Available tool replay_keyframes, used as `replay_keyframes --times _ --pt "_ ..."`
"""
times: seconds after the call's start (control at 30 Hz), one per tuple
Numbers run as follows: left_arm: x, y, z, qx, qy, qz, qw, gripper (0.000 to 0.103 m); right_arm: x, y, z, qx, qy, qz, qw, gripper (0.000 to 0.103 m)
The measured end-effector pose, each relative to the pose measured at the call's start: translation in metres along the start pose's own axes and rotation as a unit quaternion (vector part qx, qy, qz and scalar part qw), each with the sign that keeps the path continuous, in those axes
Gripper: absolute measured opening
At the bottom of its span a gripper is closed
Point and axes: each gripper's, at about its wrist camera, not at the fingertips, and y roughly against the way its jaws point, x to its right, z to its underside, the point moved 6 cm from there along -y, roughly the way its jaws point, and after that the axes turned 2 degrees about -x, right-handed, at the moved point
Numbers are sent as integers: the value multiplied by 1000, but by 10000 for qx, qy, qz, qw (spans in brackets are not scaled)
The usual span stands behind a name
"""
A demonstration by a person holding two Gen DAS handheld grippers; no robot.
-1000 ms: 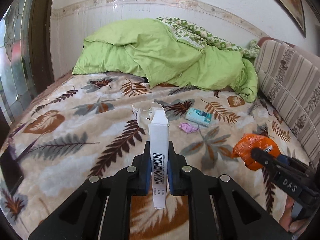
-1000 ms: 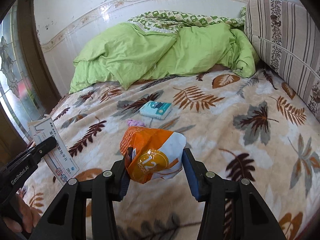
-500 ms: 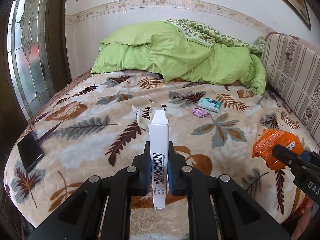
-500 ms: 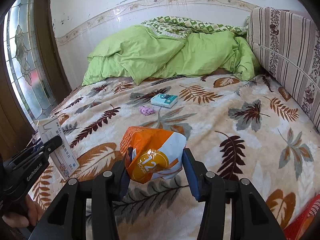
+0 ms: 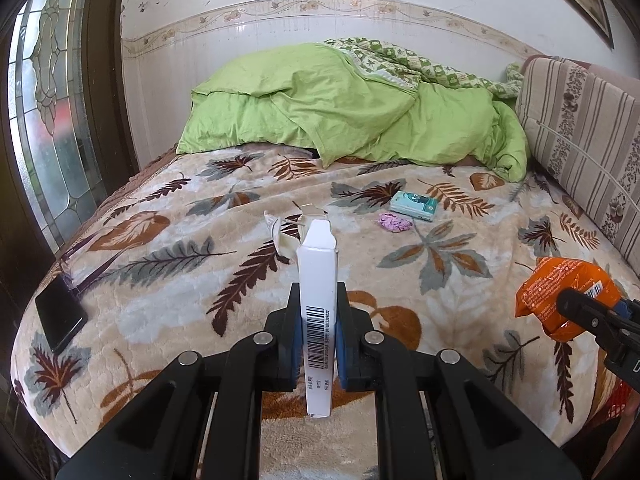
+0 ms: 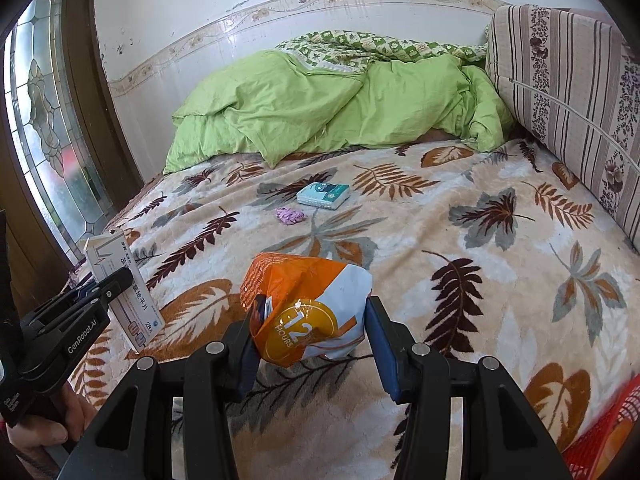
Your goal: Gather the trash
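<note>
My left gripper (image 5: 317,320) is shut on a white medicine box (image 5: 318,280) with a barcode, held upright above the bed's near edge; the box also shows in the right wrist view (image 6: 124,280). My right gripper (image 6: 310,330) is shut on an orange and white crumpled packet (image 6: 308,308), seen also in the left wrist view (image 5: 560,300). On the leaf-patterned blanket (image 5: 180,280) lie a teal tissue pack (image 5: 414,206), a purple crumpled wrapper (image 5: 394,223) and a white crumpled scrap (image 5: 286,236).
A black phone (image 5: 60,314) lies at the bed's left corner. A green duvet (image 5: 340,108) is piled at the far end. A striped cushion (image 5: 580,128) lines the right side. A red mesh basket (image 6: 604,444) sits at the lower right. A stained-glass door (image 5: 52,100) stands left.
Both grippers have pulled back from the bed with their items still held; more of the bed's near edge, the phone and the red basket have come into view.
</note>
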Motion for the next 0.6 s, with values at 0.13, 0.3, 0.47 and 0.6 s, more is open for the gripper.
replay_keyframes --times 0.13,0.3,0.47,0.6 --pt "6 5 1 39 -101 30 9999 13 1 5 1 26 -7 0 10000 52" --pt "14 11 4 38 -212 62 9997 13 4 13 3 73 -58 -35 9999 52" --pt "23 17 6 50 -328 114 9994 13 6 21 5 112 -68 -60 9999 52" --pt "28 21 8 39 -393 152 9991 13 8 27 8 129 -106 -78 9998 52"
